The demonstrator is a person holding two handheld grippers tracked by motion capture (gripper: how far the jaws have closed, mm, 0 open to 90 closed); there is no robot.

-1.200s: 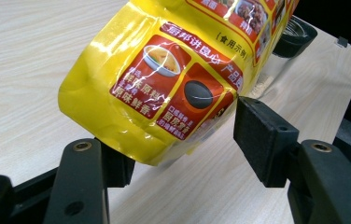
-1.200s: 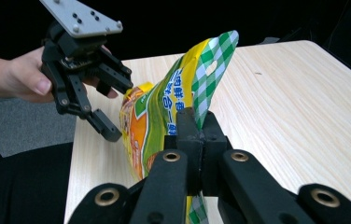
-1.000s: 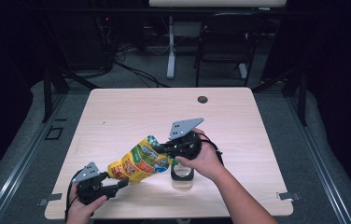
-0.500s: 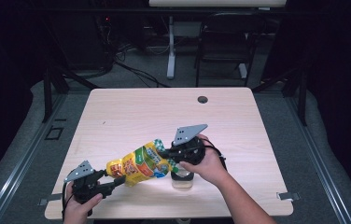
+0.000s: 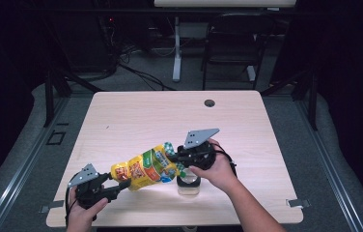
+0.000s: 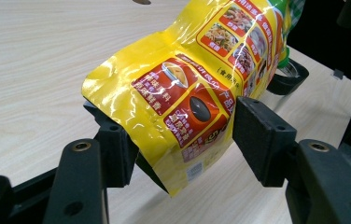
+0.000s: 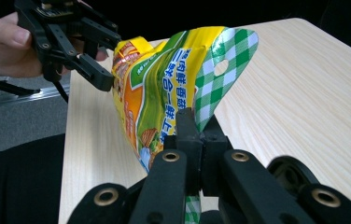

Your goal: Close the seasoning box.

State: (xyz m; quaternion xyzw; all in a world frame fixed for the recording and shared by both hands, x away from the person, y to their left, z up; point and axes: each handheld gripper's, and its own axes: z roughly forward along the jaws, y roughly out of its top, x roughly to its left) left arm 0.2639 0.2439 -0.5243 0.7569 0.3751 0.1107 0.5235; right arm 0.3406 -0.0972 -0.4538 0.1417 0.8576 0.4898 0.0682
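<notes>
A yellow snack bag (image 5: pixel 143 169) with a green checked top hangs slanted above the table. My right gripper (image 5: pixel 174 162) is shut on that checked top edge (image 7: pixel 220 65), its jaws pinched together (image 7: pixel 197 121). My left gripper (image 5: pixel 119 184) is at the bag's lower end. Its jaws stand wide, one on each side of the bag's bottom (image 6: pixel 183 140), and I see no squeeze on the bag. In the right gripper view the left gripper (image 7: pixel 108 51) is at the far end of the bag (image 7: pixel 159 93). A clear jar (image 5: pixel 188 186) with a dark rim stands on the table under the right gripper.
The light wooden table (image 5: pixel 136 121) has a round cable hole (image 5: pixel 209 103) near its far edge. A chair (image 5: pixel 230 38) and a stand (image 5: pixel 176 53) are on the floor behind it. The jar's rim (image 6: pixel 290 77) sits close behind the bag.
The left gripper has shifted slightly to the left and the bag lies a little flatter. The right gripper keeps its hold on the bag's top.
</notes>
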